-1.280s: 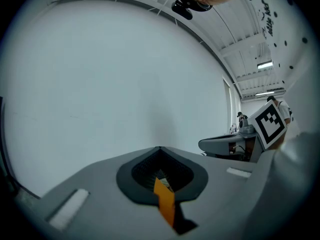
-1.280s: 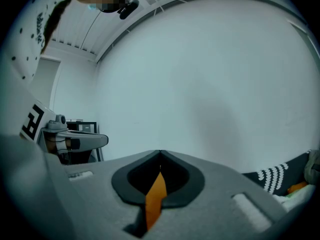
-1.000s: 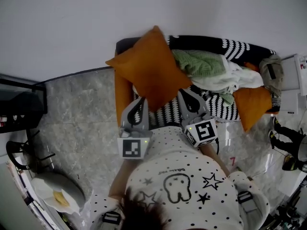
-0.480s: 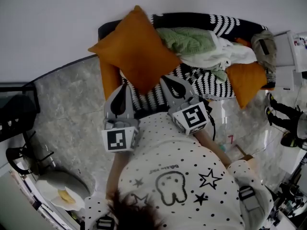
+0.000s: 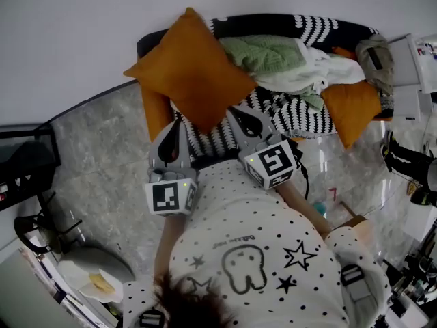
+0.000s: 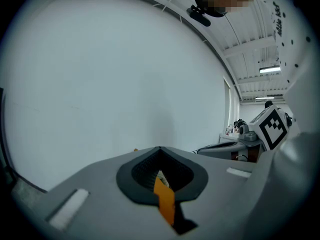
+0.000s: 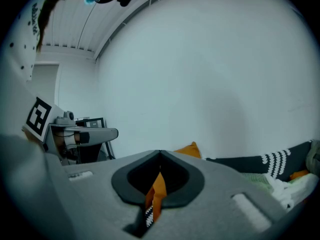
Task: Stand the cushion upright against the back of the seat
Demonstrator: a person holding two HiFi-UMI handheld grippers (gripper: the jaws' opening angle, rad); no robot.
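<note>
Cushion (image 5: 194, 74): diamond-wise over the seat's (image 5: 300, 108) left end; long diagonal runs near to far.
Left gripper (image 5: 176, 124): you pinch its orange fabric.
Right gripper (image 5: 242, 112): likewise clamped on it.

Green knit (image 5: 263, 53) and white cloth (image 5: 326, 70) heaped on striped throw (image 5: 295, 113); small orange pillow (image 5: 349, 108) at the throw's right end.

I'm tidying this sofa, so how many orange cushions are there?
2. The held cushion at the left end of the sofa, pinched by the left gripper and right gripper; the second cushion at its right end. Clothes may hide more.
</note>
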